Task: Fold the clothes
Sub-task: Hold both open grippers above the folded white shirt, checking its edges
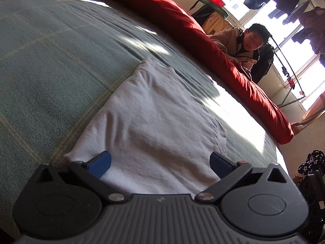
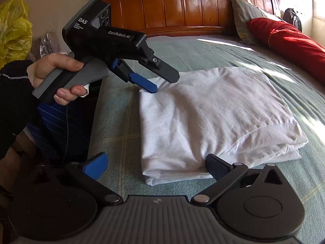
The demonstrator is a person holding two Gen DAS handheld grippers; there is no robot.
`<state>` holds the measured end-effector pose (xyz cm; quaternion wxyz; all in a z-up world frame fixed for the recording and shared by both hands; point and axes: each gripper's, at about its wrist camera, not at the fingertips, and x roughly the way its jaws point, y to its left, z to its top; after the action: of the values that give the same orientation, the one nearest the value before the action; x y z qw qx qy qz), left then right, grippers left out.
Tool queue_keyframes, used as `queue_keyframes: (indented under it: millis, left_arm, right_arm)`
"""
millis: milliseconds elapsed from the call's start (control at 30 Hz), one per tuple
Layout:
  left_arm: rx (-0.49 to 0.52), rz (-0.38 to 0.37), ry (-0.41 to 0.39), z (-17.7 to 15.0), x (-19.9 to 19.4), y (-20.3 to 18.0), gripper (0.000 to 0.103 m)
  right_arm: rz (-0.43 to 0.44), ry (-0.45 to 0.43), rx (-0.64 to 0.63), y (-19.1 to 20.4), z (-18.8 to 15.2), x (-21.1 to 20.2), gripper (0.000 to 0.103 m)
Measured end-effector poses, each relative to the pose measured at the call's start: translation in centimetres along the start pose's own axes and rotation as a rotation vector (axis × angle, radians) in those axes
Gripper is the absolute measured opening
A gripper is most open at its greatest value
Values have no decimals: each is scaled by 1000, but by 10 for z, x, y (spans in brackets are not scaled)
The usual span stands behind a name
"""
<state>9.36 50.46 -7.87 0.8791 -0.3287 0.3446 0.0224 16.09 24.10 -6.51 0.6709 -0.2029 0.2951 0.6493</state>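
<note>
A white garment (image 2: pixel 213 118), folded into a thick rectangle, lies on the green plaid bedspread (image 2: pixel 203 55). In the right wrist view my right gripper (image 2: pixel 156 164) stands open at the garment's near edge. The near left corner sits between its fingers, and the right pad (image 2: pixel 216 165) touches the fold. A hand holds my left gripper (image 2: pixel 160 80) at the garment's far left corner, with the tips just over the cloth. In the left wrist view the left gripper (image 1: pixel 160 162) is open, and the white garment (image 1: pixel 154 118) stretches away between its blue pads.
A red quilt roll (image 1: pixel 203 46) lies along the bed's far side, with a person (image 1: pixel 241 44) leaning behind it. A wooden headboard (image 2: pixel 182 6), grey pillow (image 2: pixel 245 16) and yellow bag (image 2: pixel 14 28) surround the bed. A clothes rack (image 1: pixel 292 18) stands by the window.
</note>
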Motion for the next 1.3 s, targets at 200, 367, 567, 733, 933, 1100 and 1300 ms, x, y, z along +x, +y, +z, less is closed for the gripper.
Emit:
queue_keyframes:
  millis: [200, 367, 567, 733, 933, 1100, 1300]
  left_arm:
    - [56, -34, 17, -13, 0, -24, 102]
    - [80, -3, 32, -26, 6, -29, 102]
    - [125, -24, 7, -32, 0, -47, 102]
    - [141, 4, 27, -34, 6, -50, 102]
    - [160, 24, -17, -40, -9, -49, 102]
    - [126, 33, -48, -28, -11, -44, 102]
    - [95, 26, -91, -14, -13, -35, 102]
  right_arm:
    - [49, -104, 13, 13, 8, -17, 103]
    - [52, 14, 19, 18, -5, 4, 103]
    - [77, -67, 52, 12, 10, -22, 103]
    - [140, -4, 76, 21, 9, -1, 103]
    - [65, -9, 13, 13, 8, -11, 103]
    - [-52, -98, 65, -28, 36, -15, 103]
    - [-95, -20, 194, -77, 35, 26, 103]
